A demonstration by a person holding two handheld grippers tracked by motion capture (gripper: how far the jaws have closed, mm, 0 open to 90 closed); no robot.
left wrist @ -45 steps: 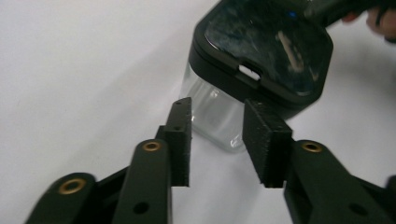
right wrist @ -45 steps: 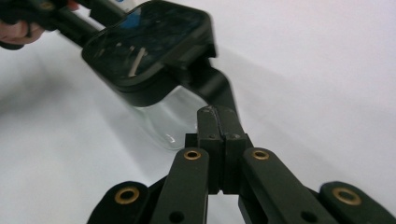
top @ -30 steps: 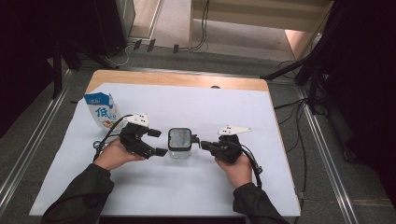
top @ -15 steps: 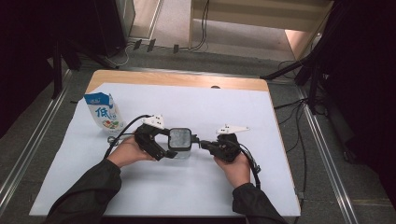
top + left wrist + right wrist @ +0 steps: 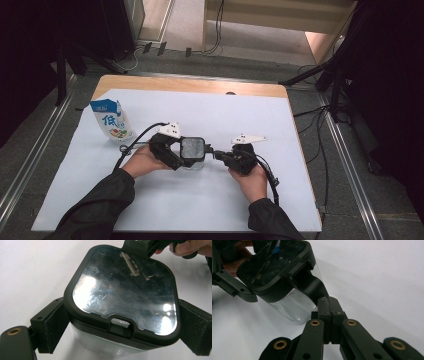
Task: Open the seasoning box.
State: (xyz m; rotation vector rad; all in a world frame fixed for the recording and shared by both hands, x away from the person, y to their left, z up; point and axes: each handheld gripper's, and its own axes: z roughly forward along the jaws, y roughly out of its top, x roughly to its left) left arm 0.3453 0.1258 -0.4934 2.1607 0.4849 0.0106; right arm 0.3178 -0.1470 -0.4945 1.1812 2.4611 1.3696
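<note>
Left gripper (image 5: 184,159) clamps container (image 5: 192,150); right gripper (image 5: 216,154) pinches handle (image 5: 313,288).

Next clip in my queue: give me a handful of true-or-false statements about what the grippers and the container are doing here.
1. The left gripper has a finger on each side of the clear container. True.
2. The container's black-rimmed lid is off and lying on the table. False: it sits on the container.
3. The right gripper is shut on the container's black handle. True.
4. The milk carton stands between the two grippers. False: it stands apart, beyond the left gripper.
</note>
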